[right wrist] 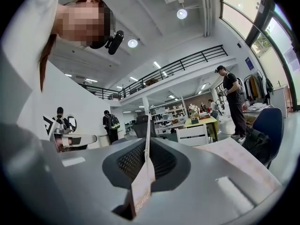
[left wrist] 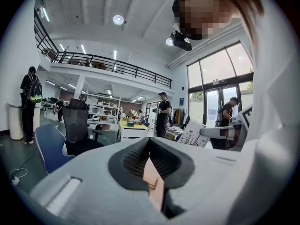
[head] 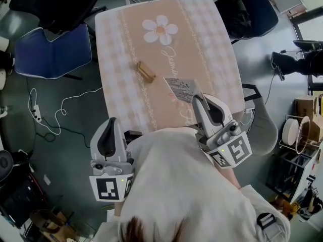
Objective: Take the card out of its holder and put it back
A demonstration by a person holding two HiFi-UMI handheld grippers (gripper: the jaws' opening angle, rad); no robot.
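Peach checked tablecloth [head: 126, 44] underneath, busy open office all around. Right gripper [head: 198, 100]: jaws pressed almost together on the card [head: 182, 88], pinching its near right corner. Shows in the right gripper view as a thin edge-on line between the pads. Holds it tilted and raised over the near right part of the table, well apart from the wooden holder [head: 146, 71]. Left gripper [head: 113, 121]: jaws closed on nothing, with only a sliver of cloth showing through the slit. Hangs off the near table edge, close to the body. Holder: alone mid-table, just below the printed flower [head: 160, 30], no card in it.

Looks light and thin, probably stiff paper or laminate. Should bend rather than break, yet crease if jammed or squeezed across a fold. Likely to droop or twist from a corner grip. Better taken near the middle of one edge, leaving the opposite edge free to enter the slot. May slip between the pads if glossy, so calls for a firm pinch, not force. Holder: seemingly small and light too, apt to skid or tip under a push. Worth steadying with the free left gripper.
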